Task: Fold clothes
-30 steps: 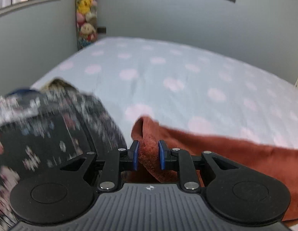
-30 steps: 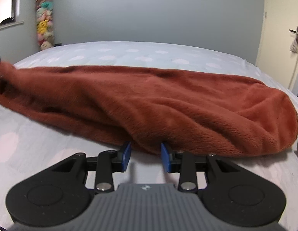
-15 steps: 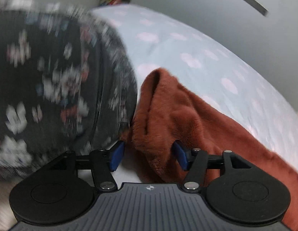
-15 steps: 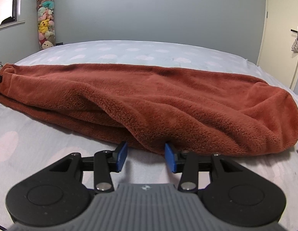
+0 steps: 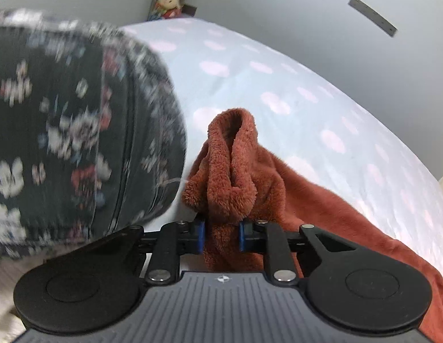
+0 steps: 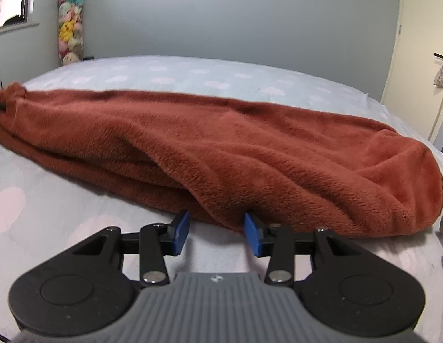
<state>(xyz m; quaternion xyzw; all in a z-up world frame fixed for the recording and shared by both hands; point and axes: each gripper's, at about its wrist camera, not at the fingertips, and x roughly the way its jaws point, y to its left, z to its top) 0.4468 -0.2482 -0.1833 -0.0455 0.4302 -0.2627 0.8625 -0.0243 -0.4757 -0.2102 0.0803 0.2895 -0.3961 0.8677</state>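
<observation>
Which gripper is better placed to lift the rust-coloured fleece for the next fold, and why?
Left. The left gripper has just closed on the fleece's bunched end. The right gripper stands open at its edge, gripping nothing.

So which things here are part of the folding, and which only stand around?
Part of the job:
- rust-brown fleece garment on the bed
- left claw, shut on its bunched end
- right claw, open at its near edge

Only around:
- blue-and-pink spotted bedsheet
- stack of plush toys
- dark floral fabric
</observation>
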